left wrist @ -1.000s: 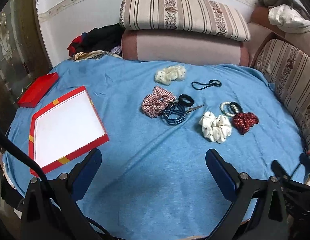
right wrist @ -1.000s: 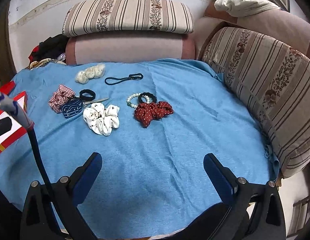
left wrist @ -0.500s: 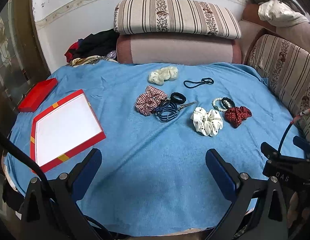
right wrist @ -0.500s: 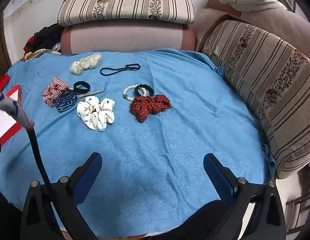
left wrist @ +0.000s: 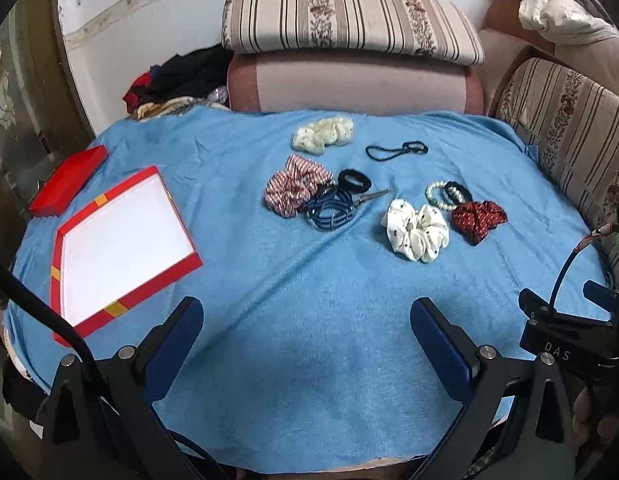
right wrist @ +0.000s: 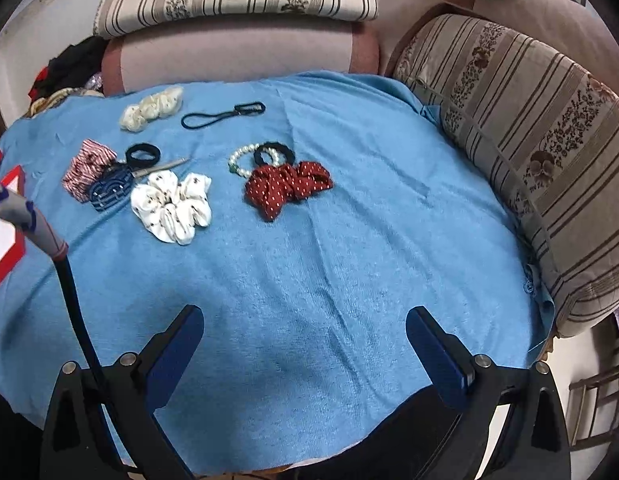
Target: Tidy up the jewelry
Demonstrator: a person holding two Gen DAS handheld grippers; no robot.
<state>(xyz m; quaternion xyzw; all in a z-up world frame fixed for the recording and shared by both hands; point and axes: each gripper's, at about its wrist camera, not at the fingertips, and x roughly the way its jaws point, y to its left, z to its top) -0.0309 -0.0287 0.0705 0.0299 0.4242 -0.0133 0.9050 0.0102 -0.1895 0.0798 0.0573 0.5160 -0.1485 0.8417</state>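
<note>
Hair accessories lie on a blue cloth (left wrist: 309, 300): a cream scrunchie (left wrist: 323, 134), a red plaid scrunchie (left wrist: 295, 190), a navy striped band (left wrist: 329, 210), a white dotted scrunchie (left wrist: 415, 230), a red dotted bow (left wrist: 477, 216) and a pearl bracelet (left wrist: 435, 196). An open red box with a white floor (left wrist: 121, 244) lies at the left. My left gripper (left wrist: 307, 332) is open and empty near the cloth's front edge. My right gripper (right wrist: 303, 336) is open and empty, well short of the bow (right wrist: 287, 186) and the white scrunchie (right wrist: 173, 204).
A red lid (left wrist: 67, 186) lies beyond the box at the cloth's left edge. Striped cushions (left wrist: 349, 20) stand behind and a striped sofa arm (right wrist: 529, 140) runs along the right. A black hair tie (left wrist: 395, 150) and a metal clip (left wrist: 375, 196) lie among the items.
Both grippers have shifted a little, so the accessories sit slightly differently in each view. Both stay open and empty. Nothing on the cloth has moved.
</note>
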